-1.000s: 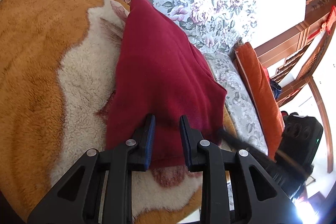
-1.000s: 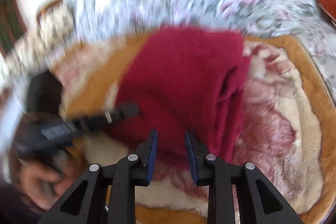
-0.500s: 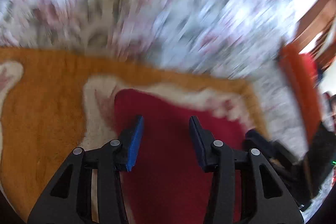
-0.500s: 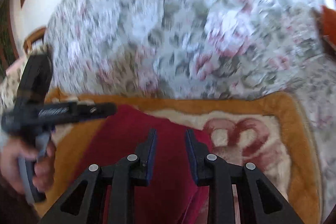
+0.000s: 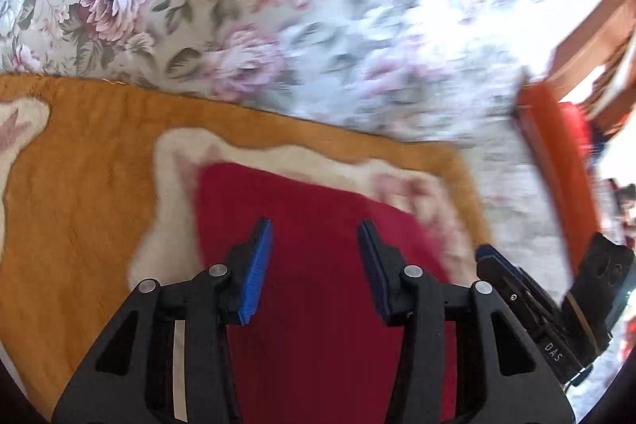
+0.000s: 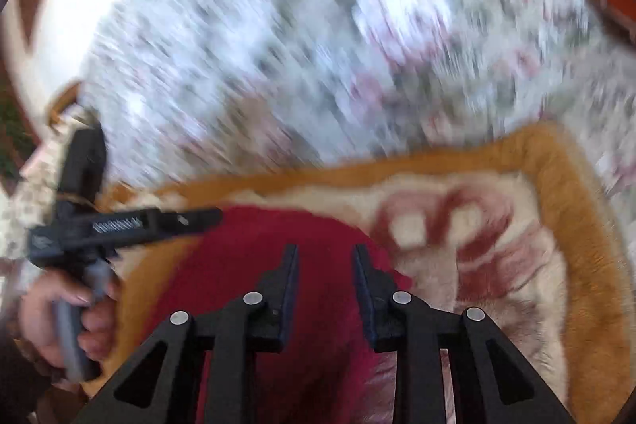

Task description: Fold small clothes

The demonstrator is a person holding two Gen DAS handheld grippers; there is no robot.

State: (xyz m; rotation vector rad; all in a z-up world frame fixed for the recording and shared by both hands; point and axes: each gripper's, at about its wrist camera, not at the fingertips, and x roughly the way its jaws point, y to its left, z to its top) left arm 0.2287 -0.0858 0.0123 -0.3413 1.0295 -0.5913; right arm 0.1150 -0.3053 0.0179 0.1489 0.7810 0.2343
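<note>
A dark red garment [image 5: 314, 304] lies flat on an orange and cream fleece blanket [image 5: 79, 193]. My left gripper [image 5: 315, 223] hovers over it with its blue pads apart; the jaws are opening and no cloth is between them. The right wrist view shows the same garment [image 6: 238, 265] under my right gripper [image 6: 325, 248], whose jaws stand a little apart with nothing pinched. The left gripper [image 6: 119, 225] sits at the garment's left edge, held by a hand [image 6: 51, 316]. The right gripper's body [image 5: 524, 297] shows at the garment's right side.
The blanket [image 6: 556, 245] rests on a floral bedspread [image 5: 238, 6] that fills the far side of both views, blurred by motion. An orange cushion-like edge [image 5: 556, 165] and wooden furniture [image 5: 596, 38] stand at the right.
Both grippers have swept forward across the red garment, from its near edge toward its far edge. The left jaws have widened. The right jaws keep the same gap.
</note>
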